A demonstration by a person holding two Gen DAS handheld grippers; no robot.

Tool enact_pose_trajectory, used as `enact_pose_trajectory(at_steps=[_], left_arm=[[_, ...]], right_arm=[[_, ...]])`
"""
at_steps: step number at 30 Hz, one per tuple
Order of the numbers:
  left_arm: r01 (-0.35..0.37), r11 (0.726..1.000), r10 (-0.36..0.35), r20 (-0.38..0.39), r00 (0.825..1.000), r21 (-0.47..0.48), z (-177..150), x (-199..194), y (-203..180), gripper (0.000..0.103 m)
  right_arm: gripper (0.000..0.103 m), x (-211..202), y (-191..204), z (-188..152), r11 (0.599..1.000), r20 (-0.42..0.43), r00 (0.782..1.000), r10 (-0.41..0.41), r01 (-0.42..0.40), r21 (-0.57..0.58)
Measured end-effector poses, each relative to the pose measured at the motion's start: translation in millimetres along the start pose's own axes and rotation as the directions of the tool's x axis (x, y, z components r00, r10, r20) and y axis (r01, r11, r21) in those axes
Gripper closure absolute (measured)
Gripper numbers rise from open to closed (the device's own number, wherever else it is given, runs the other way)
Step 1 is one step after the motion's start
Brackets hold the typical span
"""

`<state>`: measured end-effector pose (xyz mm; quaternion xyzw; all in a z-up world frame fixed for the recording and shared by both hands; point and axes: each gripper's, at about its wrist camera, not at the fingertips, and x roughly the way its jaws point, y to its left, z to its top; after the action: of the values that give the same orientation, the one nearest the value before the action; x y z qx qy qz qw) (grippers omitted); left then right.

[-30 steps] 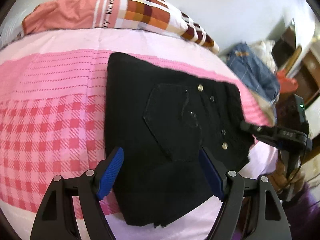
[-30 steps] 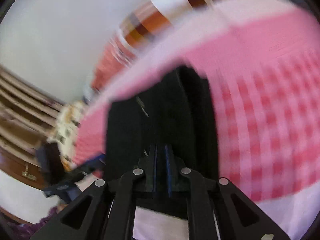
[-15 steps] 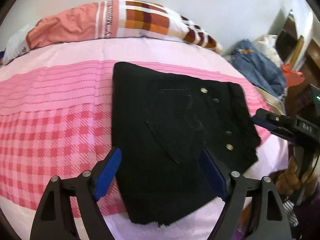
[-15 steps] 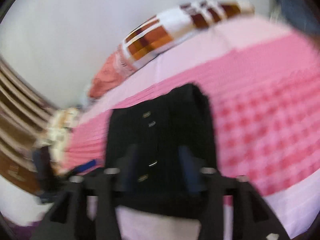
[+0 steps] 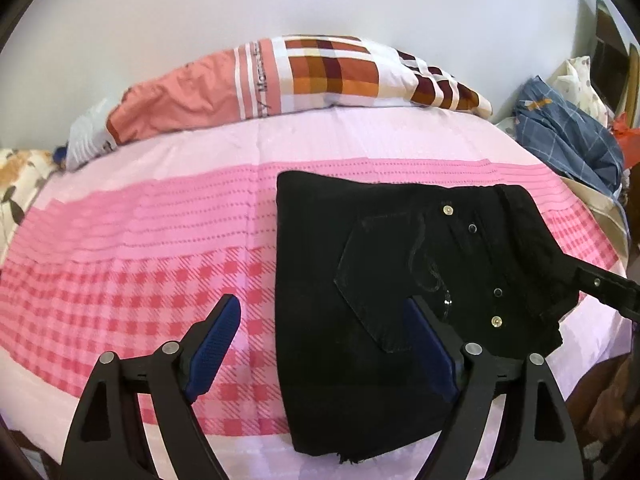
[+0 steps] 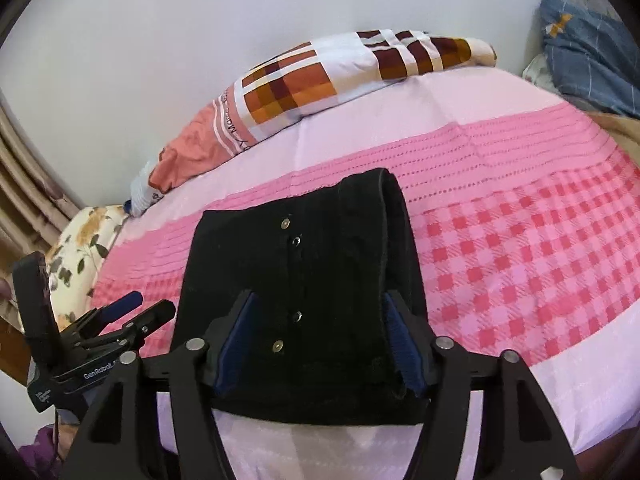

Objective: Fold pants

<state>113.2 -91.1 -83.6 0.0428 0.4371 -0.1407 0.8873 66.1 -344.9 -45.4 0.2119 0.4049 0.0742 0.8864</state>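
The right gripper (image 6: 316,344) has let go of the pants (image 5: 400,272) since a second ago, its fingers now spread wide over the waistband end. The black pants lie folded flat on the pink checked bed (image 5: 160,248) (pillow (image 5: 296,76) behind). The left gripper (image 5: 324,344) hovers open, one finger above the pants

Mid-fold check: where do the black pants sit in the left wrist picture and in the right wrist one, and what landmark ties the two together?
Left wrist view: black pants lie right of centre on the pink bedspread, reaching the lower edge.
Right wrist view: black pants lie at centre and lower centre, between the open right gripper fingers.
Shared landmark: the plaid pillow against the wall.
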Motion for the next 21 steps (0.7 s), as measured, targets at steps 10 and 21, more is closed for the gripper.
enact_pose_trajectory(at_steps=[10,21], left_arm=[[-0.037,0.999,0.037,-0.007,0.999,0.007,-5.2,-5.8,-1.7,0.016],[-0.076,0.997,0.076,-0.024,0.997,0.015,-10.1,-6.9,-0.8,0.015]], right_arm=[[0.025,-5.1,-16.9,-2.7,0.998,-0.004,1.000,0.010,-0.009,0.067],[0.023,-2.4,-30.8,-3.2,0.993,-0.020,1.000,0.018,-0.015,0.117]])
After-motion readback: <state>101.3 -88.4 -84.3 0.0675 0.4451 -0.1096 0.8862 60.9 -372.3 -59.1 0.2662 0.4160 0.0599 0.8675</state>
